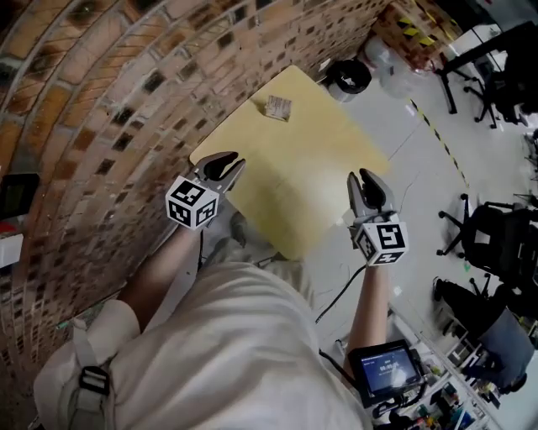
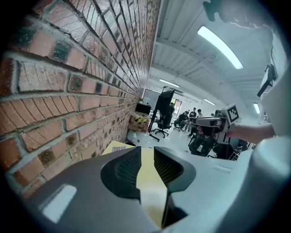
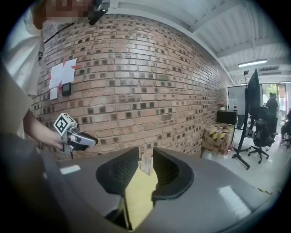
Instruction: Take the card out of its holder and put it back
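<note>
A small pale card standing in its holder (image 1: 278, 107) rests near the far end of the yellow table (image 1: 311, 168). My left gripper (image 1: 223, 165) hovers over the table's near left corner, and my right gripper (image 1: 370, 191) hangs just off the near right edge. Each is well short of the card. In the right gripper view the card (image 3: 146, 164) shows through the gap of the right gripper (image 3: 145, 152), whose jaws stand apart and hold nothing. The left gripper (image 2: 147, 154) is also open and holds nothing, with only the tabletop (image 2: 150, 182) visible in its gap.
A brick wall (image 1: 101, 126) runs along the table's left side. On the floor beyond the table lie a black round object (image 1: 349, 77) and a hazard-taped box (image 1: 412, 25). Office chairs (image 1: 492, 235) stand at the right. A screen device (image 1: 385, 369) hangs by the person's waist.
</note>
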`<state>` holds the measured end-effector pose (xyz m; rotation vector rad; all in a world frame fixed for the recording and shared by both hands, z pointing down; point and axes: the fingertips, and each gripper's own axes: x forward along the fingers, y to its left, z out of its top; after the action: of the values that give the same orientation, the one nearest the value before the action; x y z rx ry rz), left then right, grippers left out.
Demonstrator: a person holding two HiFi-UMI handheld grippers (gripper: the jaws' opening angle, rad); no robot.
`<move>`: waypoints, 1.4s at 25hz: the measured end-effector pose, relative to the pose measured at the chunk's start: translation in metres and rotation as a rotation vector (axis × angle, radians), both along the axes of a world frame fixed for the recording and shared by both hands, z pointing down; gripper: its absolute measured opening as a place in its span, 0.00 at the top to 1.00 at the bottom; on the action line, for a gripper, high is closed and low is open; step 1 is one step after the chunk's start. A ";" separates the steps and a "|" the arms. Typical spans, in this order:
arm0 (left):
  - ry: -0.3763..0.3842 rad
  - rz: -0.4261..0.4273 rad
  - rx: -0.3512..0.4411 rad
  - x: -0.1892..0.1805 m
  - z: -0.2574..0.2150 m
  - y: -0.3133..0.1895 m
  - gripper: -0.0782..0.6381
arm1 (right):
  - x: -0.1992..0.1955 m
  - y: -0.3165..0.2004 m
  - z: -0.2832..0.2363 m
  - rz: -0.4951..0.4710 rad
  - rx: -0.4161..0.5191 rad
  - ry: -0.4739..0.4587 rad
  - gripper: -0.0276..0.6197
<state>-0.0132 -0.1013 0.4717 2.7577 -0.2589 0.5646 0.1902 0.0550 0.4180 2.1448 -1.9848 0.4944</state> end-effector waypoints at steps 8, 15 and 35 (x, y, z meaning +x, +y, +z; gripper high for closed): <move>-0.057 -0.087 0.018 0.055 -0.007 0.024 0.74 | 0.056 -0.001 0.000 -0.114 0.047 -0.041 0.81; -0.056 -0.235 0.021 0.064 -0.022 0.037 0.75 | 0.078 -0.034 -0.002 -0.222 0.081 -0.115 0.81; 0.011 -0.312 -0.006 0.066 -0.001 -0.020 0.76 | 0.050 -0.184 0.121 -0.494 -0.170 -0.049 0.81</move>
<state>0.0527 -0.1208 0.4709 2.6388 -0.6680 0.4662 0.2398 -0.1288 0.5392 1.4825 -2.2961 0.6029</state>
